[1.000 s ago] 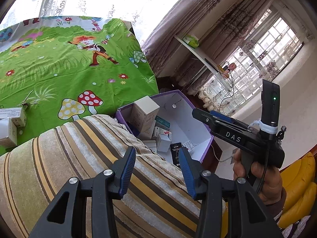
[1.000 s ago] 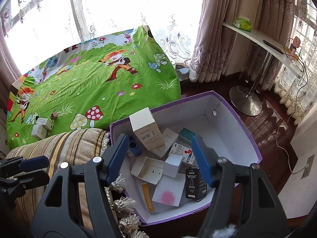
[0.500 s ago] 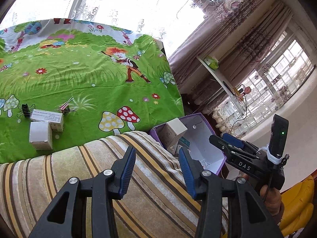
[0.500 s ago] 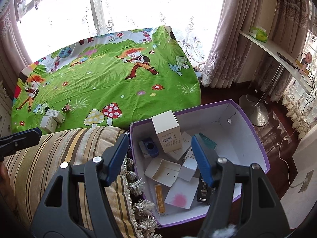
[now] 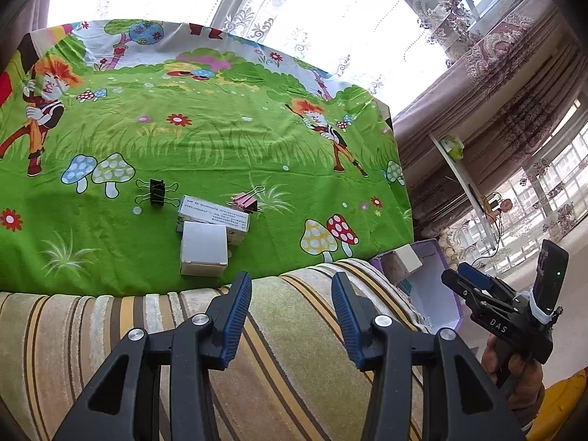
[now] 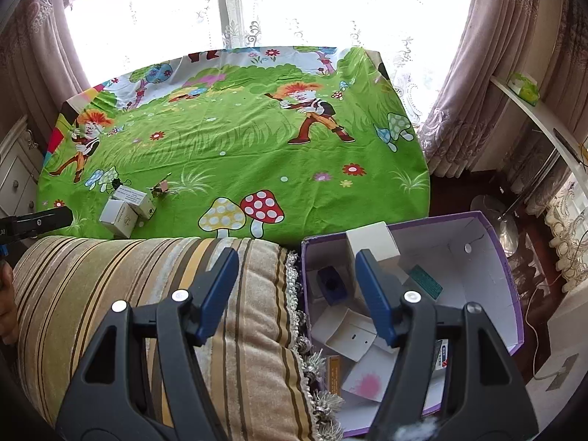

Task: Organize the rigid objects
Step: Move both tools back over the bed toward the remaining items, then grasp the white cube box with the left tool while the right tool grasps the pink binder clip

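On the green cartoon sheet (image 5: 220, 139) lie a plain white box (image 5: 204, 251), a printed white box (image 5: 213, 215) behind it, a black binder clip (image 5: 157, 192) and a pink binder clip (image 5: 244, 203). My left gripper (image 5: 290, 283) hovers over the striped cushion (image 5: 147, 330), just short of the white box, open and holding nothing. My right gripper (image 6: 297, 257) is open and also holds nothing. It hangs over the cushion's tasselled edge and the purple box (image 6: 516, 316), which holds several small cartons. From the right wrist view the left gripper (image 6: 40, 220) shows at the left edge.
The cushion (image 6: 128, 294) lies between me and the sheet. A tall white carton (image 6: 371, 242) stands in the purple box's near-left corner. At the right are curtains, a white shelf (image 6: 533, 117) and dark wooden floor. A hand holds the right gripper (image 5: 466, 283).
Both grippers have swung left, away from the purple box. The left one now faces the two white boxes and clips on the sheet. Neither jaw opening has changed.
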Demonstrator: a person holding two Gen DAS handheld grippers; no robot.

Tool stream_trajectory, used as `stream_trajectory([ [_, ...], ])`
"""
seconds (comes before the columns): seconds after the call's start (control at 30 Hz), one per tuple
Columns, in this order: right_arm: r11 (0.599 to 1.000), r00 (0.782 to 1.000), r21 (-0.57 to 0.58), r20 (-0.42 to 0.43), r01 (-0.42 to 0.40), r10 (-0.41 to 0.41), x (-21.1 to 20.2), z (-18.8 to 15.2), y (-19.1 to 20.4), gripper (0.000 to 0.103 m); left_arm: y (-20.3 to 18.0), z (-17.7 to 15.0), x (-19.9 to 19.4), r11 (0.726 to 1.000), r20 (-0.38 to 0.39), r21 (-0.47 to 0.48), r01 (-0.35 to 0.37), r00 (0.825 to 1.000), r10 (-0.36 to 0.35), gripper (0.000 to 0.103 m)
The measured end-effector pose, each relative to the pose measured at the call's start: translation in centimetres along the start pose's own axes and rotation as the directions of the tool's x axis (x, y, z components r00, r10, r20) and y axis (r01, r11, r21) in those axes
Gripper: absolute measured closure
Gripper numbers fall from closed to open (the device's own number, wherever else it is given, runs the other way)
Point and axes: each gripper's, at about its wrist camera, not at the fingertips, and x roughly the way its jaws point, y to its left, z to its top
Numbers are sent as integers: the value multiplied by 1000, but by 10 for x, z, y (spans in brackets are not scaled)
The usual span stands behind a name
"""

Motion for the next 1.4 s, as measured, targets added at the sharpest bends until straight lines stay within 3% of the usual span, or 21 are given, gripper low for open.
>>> stream_trajectory([
  [0.17,999,1000,-49,-10,-23,22,8,10,18,34,16,9,12,996,-54,0,-87,995,87,56],
  [0.3,996,999,-84,-20,-40,38,17,19,30,34,25,16,24,988,-91,16,-156,984,156,49],
  [0.57,984,996,-158,-57,-79,70,37,33,57,34,35,27,58,975,-197,27,-219,955,220,41],
  [0.8,969,990,-215,-97,-118,99,58,43,80,34,42,35,84,970,-257,32,-241,936,241,41],
  [1.1,956,970,-213,-181,-203,165,93,58,104,33,50,40,100,971,-281,38,-234,930,236,45],
  [1.17,954,968,-219,-194,-203,161,102,62,110,32,52,39,102,974,-287,33,-226,931,226,55],
  [1.4,924,965,-323,-227,-205,134,133,68,134,31,63,38,96,985,-267,-13,-173,950,163,55],
])
